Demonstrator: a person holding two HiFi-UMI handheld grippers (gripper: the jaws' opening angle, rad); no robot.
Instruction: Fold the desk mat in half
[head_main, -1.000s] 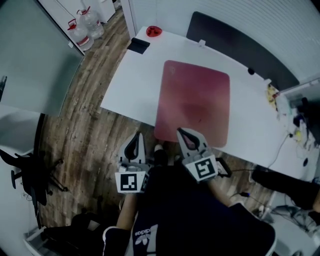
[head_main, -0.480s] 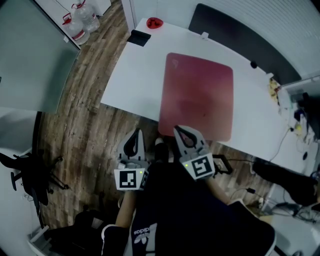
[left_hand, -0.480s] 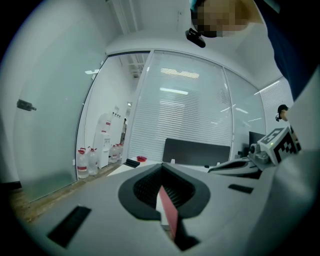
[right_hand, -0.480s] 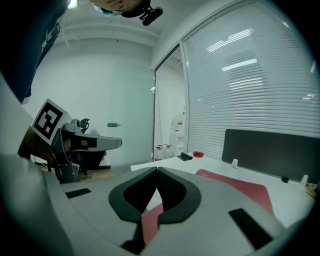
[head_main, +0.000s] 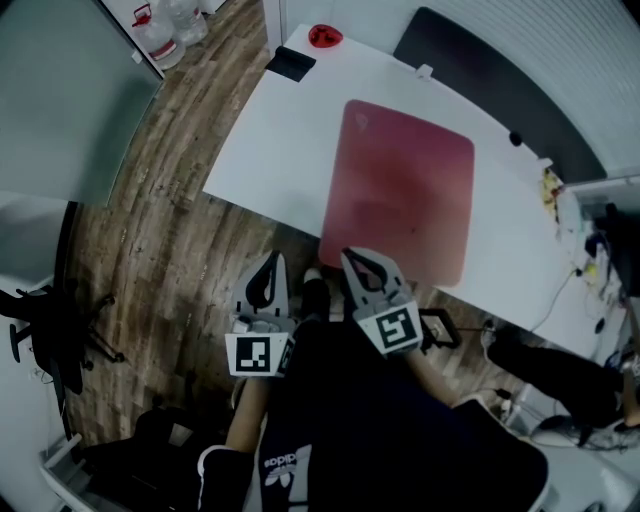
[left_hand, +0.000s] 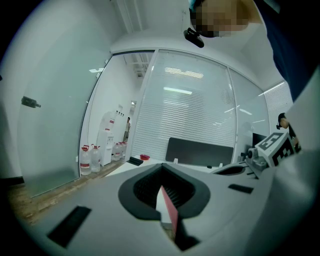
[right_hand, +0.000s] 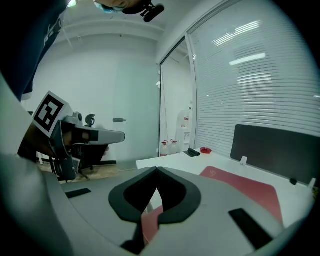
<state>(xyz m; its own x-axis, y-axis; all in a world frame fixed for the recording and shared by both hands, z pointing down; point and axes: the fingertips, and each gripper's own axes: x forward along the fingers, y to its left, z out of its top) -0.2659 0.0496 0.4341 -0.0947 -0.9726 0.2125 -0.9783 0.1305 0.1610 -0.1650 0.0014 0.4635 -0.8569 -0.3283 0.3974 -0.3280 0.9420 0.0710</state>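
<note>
The red desk mat (head_main: 405, 195) lies flat and unfolded on the white desk (head_main: 280, 150); its near edge reaches the desk's front edge. My left gripper (head_main: 268, 268) hangs over the wooden floor just in front of the desk, left of the mat, shut and holding nothing. My right gripper (head_main: 356, 260) is just short of the mat's near left corner, also shut and holding nothing. In the right gripper view the mat (right_hand: 245, 187) stretches away beyond the closed tips (right_hand: 156, 170). A sliver of the mat (left_hand: 170, 212) shows in the left gripper view below the closed tips (left_hand: 161, 166).
A red bowl (head_main: 323, 37) and a flat black object (head_main: 291, 63) sit at the desk's far left corner. A dark partition panel (head_main: 500, 85) lines the far edge. Cables and clutter (head_main: 590, 240) crowd the right end. Water bottles (head_main: 160, 25) and an office chair (head_main: 45, 320) stand on the floor.
Both grippers have sunk a little and drifted slightly, staying shut. The head view has shifted, so the desk sits further right in the picture. The mat has not moved.
</note>
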